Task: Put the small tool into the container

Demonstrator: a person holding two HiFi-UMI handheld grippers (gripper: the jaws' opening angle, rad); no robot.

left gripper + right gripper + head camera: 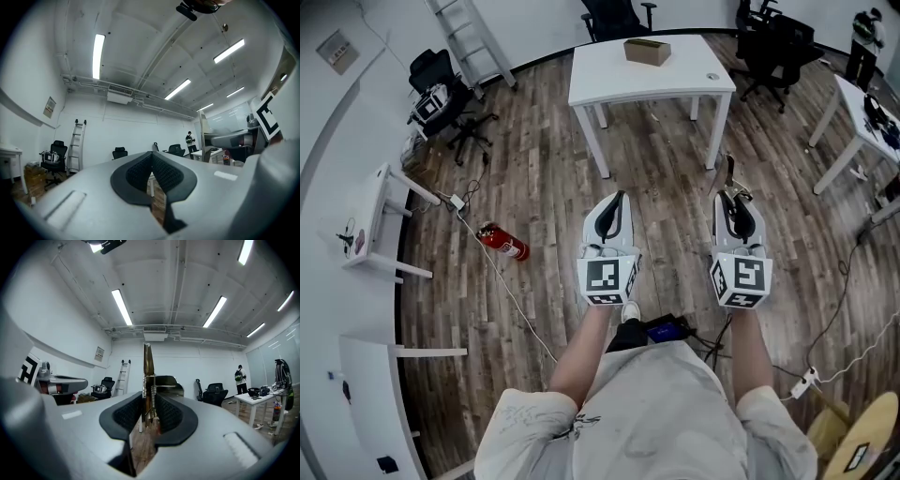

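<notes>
Cardboard box (pixel 647 51) on white table (pixel 609 82), tool (pixel 147 366) in right claw (pixel 149 412)

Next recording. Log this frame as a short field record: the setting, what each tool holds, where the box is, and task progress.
setting: office room with a wood floor
left tool: jaws together, nothing between them
right tool: jaws closed on a thin metal clip with a spring, held upright
table: white table ahead of the person
box: cardboard box on the table's far side
on floor: red fire extinguisher lying at the left
progress: clip not yet in the box
</notes>
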